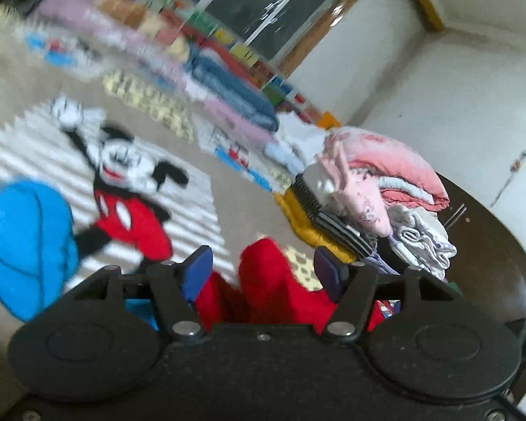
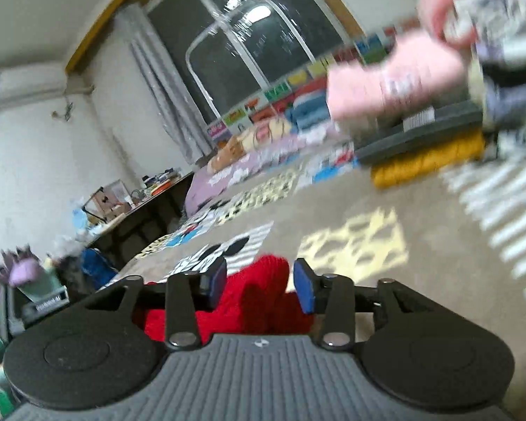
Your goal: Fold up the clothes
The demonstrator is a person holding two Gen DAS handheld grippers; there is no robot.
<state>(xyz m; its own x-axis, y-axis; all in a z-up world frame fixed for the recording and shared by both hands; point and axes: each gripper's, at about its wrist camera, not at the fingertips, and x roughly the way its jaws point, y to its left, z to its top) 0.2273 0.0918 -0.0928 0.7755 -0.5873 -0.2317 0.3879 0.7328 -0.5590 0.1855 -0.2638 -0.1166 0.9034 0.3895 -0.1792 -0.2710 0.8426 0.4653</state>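
I see the red garment [image 1: 270, 280] bunched on the bed [image 1: 24, 80] directly under both grippers. My left gripper [image 1: 263, 266] and right gripper [image 2: 259, 280] stand apart around its folds (neither clamps), one at each end, equally near.

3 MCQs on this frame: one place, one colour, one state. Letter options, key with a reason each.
1. The stack of folded clothes in the left wrist view lies:
A) right of the cartoon mouse print
B) left of it
C) on it

2. The garment between the left gripper jaws is:
A) blue
B) red
C) yellow

3. The right gripper is:
A) clamped flat
B) open, red cloth between the pads
C) out of view

Key: A, stack sits at the right; B, fabric is red; B, pads stand apart.
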